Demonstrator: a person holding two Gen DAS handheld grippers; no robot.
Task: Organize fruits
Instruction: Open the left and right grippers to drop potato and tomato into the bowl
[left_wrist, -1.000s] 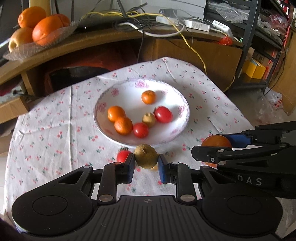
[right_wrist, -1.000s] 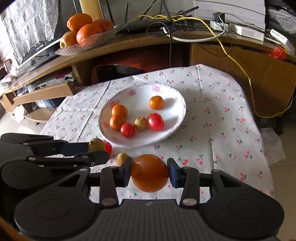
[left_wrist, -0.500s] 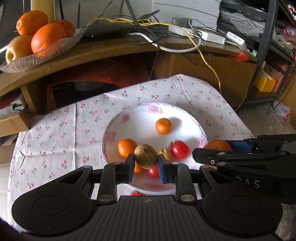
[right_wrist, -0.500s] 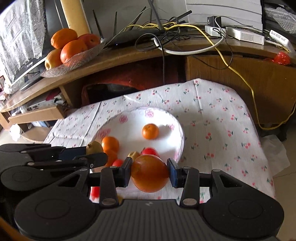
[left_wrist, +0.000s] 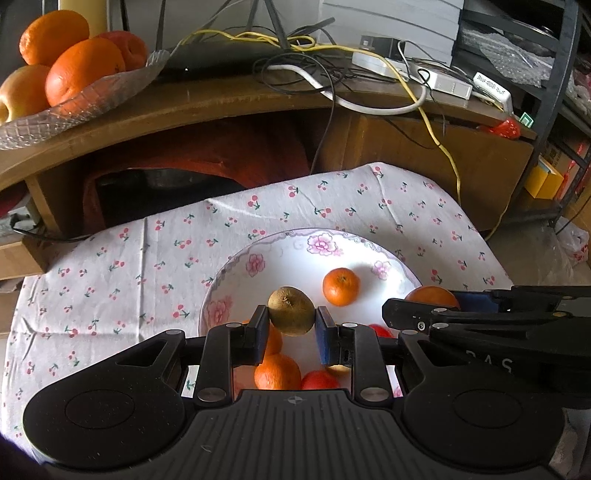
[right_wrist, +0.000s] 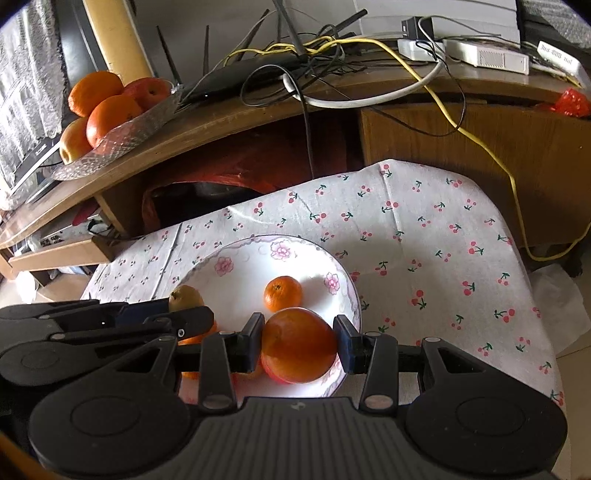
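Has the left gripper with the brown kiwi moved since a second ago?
Yes. The left gripper carried the brown kiwi forward, from short of the white floral bowl to over it.

A curved wooden shelf (right_wrist: 258, 110) runs across the back of the room. On its left end sits a glass dish (right_wrist: 122, 136) of oranges and apples; to the right of the dish lie a black router (right_wrist: 236, 81), tangled cables and white adapter boxes (right_wrist: 484, 55). A yellow cable (right_wrist: 491, 155) hangs off the shelf's right part toward the floor. Below the shelf, a cherry-print tablecloth (right_wrist: 424, 236) covers a low table. A black metal rack (left_wrist: 554, 74) stands right of the shelf. Daylight falls across the tablecloth.
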